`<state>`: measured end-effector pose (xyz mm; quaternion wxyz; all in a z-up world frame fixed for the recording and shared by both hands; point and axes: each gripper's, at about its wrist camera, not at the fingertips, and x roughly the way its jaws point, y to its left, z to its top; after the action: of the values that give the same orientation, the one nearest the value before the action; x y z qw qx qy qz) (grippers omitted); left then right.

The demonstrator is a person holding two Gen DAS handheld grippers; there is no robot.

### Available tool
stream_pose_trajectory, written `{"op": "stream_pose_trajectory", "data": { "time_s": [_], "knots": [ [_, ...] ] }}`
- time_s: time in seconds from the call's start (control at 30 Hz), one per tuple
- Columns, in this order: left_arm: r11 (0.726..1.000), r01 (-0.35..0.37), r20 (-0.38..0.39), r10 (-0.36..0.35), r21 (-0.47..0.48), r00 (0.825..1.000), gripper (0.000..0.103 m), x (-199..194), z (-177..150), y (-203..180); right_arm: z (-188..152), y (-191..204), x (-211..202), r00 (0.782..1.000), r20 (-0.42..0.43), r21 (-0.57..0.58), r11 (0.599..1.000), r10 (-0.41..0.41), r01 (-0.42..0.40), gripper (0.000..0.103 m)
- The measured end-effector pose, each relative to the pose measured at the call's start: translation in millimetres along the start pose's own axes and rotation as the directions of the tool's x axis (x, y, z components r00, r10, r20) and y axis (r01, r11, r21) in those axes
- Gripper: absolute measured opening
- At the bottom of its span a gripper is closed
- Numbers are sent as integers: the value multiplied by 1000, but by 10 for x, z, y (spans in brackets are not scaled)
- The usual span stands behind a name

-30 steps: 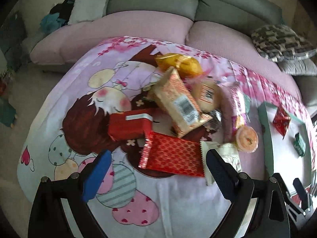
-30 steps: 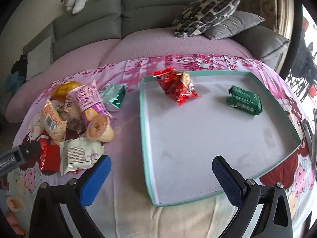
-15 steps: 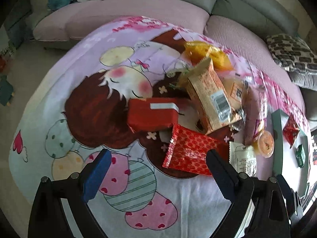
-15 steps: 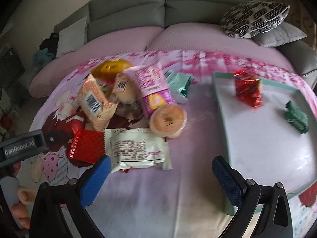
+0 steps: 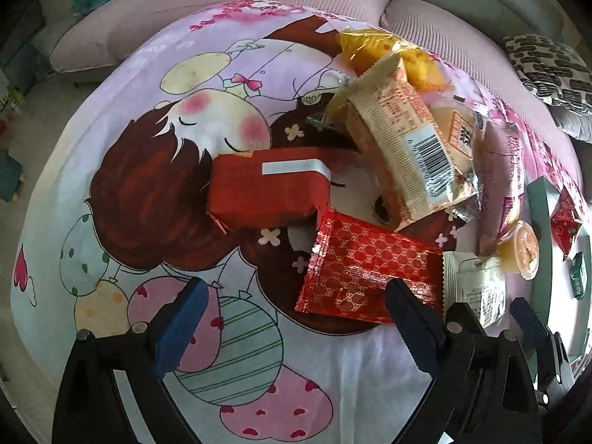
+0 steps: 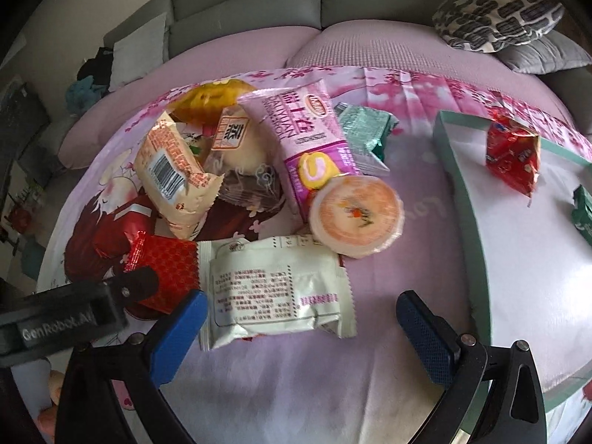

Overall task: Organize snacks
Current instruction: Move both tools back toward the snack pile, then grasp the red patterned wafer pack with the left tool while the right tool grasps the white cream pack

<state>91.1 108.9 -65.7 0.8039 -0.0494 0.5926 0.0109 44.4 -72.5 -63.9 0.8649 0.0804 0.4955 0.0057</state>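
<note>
White snack packet — light, crinkly, slippery; best pinched across its flat middle. Both tongs apart, empty.

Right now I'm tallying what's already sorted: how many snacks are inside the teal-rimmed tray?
2. A red packet lies near the far-left corner of the tray, and a green packet sits to its right, cut off by the frame edge. More may be hidden beyond view.

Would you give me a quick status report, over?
Left gripper open, empty. Right gripper open over white packet. Two snacks in tray. Nothing blocking.
</note>
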Motion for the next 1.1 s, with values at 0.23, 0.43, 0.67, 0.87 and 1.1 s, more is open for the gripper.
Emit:
{"op": "stream_pose_trajectory", "data": {
  "time_s": [0.23, 0.43, 0.67, 0.87, 1.1],
  "knots": [
    [1000, -6, 4, 6, -14, 1000, 96, 19, 72, 137, -14, 16, -40, 1000, 14, -20, 1000, -3, 3, 87],
    [1000, -14, 9, 14, -8, 1000, 96, 24, 87, 145, -22, -63, -77, 1000, 11, 11, 1000, 17, -17, 76],
    [1000, -14, 8, 14, -12, 1000, 96, -4, 69, 132, -87, -139, -142, 999, 2, 34, 999, 41, -41, 71],
    [1000, -21, 9, 21, -1, 1000, 96, 22, 57, 73, -235, -173, -244, 999, -27, 28, 999, 43, -42, 67],
    [1000, -11, 37, 12, -26, 999, 96, -23, 118, -103, -283, -251, -307, 998, -31, 43, 997, 61, -60, 66]
  ]
}}
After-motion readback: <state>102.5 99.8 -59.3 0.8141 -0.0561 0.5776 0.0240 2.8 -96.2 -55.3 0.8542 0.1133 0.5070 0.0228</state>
